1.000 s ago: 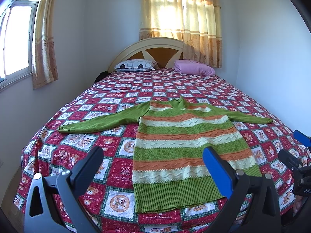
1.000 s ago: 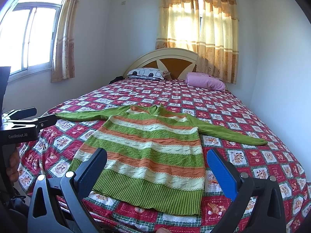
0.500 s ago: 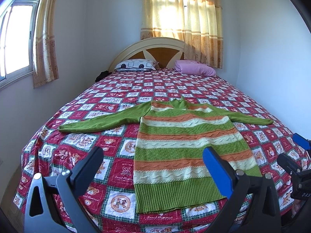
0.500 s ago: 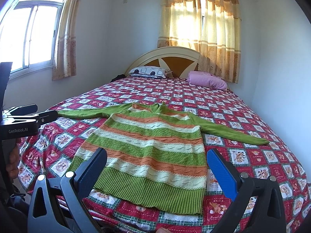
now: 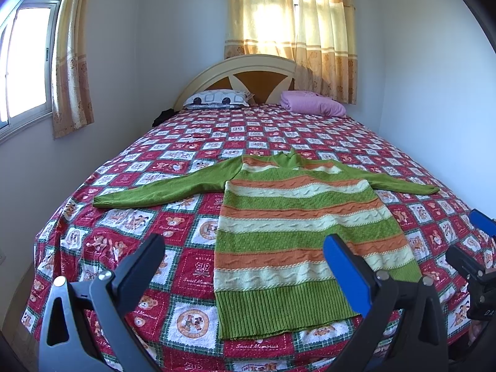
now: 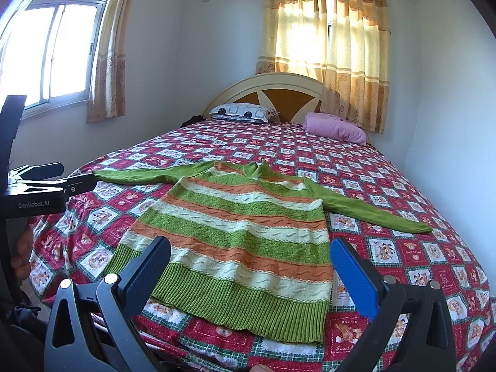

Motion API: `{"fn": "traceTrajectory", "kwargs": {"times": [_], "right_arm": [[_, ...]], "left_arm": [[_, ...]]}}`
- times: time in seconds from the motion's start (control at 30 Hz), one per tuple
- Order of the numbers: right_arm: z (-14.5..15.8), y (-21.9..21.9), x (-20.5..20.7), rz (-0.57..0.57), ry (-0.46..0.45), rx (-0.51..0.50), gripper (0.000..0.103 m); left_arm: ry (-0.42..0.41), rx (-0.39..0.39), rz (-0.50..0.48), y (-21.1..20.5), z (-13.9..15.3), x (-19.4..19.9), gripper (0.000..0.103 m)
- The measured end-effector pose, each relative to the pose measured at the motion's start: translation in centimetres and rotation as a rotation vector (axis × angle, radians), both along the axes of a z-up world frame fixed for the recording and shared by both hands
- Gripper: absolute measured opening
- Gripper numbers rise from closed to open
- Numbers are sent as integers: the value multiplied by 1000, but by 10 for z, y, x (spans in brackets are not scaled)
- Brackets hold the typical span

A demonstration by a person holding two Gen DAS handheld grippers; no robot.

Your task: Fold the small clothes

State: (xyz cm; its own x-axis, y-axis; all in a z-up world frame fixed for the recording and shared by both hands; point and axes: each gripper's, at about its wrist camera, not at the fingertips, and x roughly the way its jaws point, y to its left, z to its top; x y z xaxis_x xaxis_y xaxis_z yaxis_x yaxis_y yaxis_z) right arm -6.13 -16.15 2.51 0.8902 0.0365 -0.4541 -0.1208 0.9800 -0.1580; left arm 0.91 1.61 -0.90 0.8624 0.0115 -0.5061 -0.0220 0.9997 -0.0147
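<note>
While the sweater (image 5: 297, 232) lies flat on the bed (image 5: 130, 226), left hand-held gripper (image 5: 245, 266) and right hand-held gripper (image 6: 251, 266) hover released near its hem.

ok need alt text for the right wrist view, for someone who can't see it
A green, orange and cream striped sweater lies flat, sleeves spread, on a bed with a red patchwork bedspread. The open right gripper hovers above its hem, and the left gripper shows at the left edge.

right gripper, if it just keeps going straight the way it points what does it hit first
Probably the striped sweater: the open right gripper points at its lower body, near the ribbed hem. Nothing shows between them, though depth is unclear.
</note>
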Motion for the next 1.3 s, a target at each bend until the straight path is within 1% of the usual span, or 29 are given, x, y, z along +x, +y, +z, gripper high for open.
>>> {"fn": "traceTrajectory", "kwargs": {"times": [0.17, 0.23, 0.27, 0.33, 0.4, 0.53, 0.67, 0.7, 0.77, 0.83, 0.9, 0.97, 1.03, 1.1, 1.17, 1.23, 1.3], "right_arm": [[-5, -2, 5, 21, 15, 0, 102], [-7, -7, 8, 52, 24, 34, 102], [-10, -12, 13, 59, 38, 66, 102], [-15, -23, 23, 48, 69, 107, 102], [-21, -36, 35, 33, 98, 130, 102], [-30, -75, 57, -62, 124, 154, 102], [-36, -132, 86, -192, 156, 204, 101], [-36, -141, 92, -208, 163, 217, 101], [-37, -171, 107, -261, 185, 257, 96], [-38, -198, 120, -307, 206, 299, 86], [-39, -234, 132, -375, 221, 359, 85], [-40, -269, 143, -438, 230, 402, 84], [-41, -298, 149, -490, 240, 436, 74], [-44, -334, 157, -559, 247, 477, 70], [-47, -368, 164, -624, 248, 503, 68], [-49, -401, 171, -683, 246, 522, 58], [-51, -430, 178, -739, 243, 566, 57]], "left_arm": [[15, -2, -3, 2, -5, 7, 103], [15, 0, -8, 2, -8, 12, 103], [16, 4, -13, 3, -10, 16, 103], [22, 11, -11, 5, -15, 27, 103], [30, -4, -17, 8, -19, 37, 103], [56, -1, -30, 8, -25, 66, 103], [65, 37, -19, 4, -27, 94, 103], [66, 41, -18, 4, -27, 100, 103], [80, 54, -12, 4, -30, 116, 103], [108, 50, -10, 5, -35, 135, 103], [131, 44, -14, 5, -42, 152, 103], [139, 54, -13, 3, -46, 164, 103], [145, 67, -13, 0, -52, 180, 103], [147, 79, -10, -1, -57, 192, 103], [139, 110, 14, -2, -64, 206, 103], [138, 123, 37, -1, -68, 219, 103], [148, 127, 59, 2, -72, 230, 103]]}}
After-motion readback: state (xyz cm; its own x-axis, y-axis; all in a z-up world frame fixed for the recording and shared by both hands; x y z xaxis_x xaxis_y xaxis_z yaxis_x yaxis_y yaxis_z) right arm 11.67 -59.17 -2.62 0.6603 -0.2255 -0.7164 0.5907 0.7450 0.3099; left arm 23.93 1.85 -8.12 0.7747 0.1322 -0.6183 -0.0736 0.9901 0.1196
